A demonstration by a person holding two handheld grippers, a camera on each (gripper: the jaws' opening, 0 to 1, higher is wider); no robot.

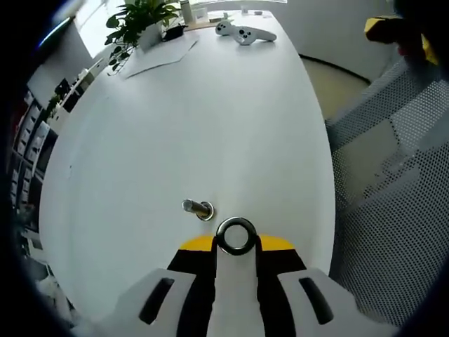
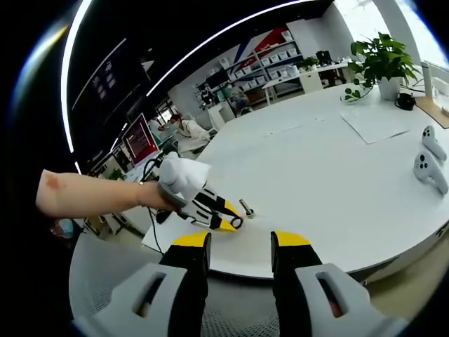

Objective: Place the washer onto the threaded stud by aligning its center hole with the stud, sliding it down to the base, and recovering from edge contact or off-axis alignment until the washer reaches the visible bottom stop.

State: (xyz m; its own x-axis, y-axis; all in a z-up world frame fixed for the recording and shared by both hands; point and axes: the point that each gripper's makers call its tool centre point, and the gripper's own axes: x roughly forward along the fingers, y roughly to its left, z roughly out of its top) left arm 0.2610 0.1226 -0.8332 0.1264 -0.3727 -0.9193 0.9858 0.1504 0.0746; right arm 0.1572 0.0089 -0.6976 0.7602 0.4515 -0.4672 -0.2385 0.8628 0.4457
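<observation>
Left gripper (image 1: 236,242) fingers pinch the washer (image 1: 236,236) just short of the stud (image 1: 198,208); right gripper (image 2: 240,246) fingers spread, empty.

Plenty of open table (image 1: 210,126) around the stud (image 1: 198,208), bare white on every side, so it's reachable from pretty much any angle. The only thing close is the left gripper (image 1: 236,237), holding the washer (image 1: 236,236) just beside it. Clutter sits well away at the far edge: a potted plant (image 1: 140,21), some paper (image 1: 158,55) and two white controllers (image 1: 244,32). The right gripper (image 2: 239,246) hangs off the table edge, jaws apart.
</observation>
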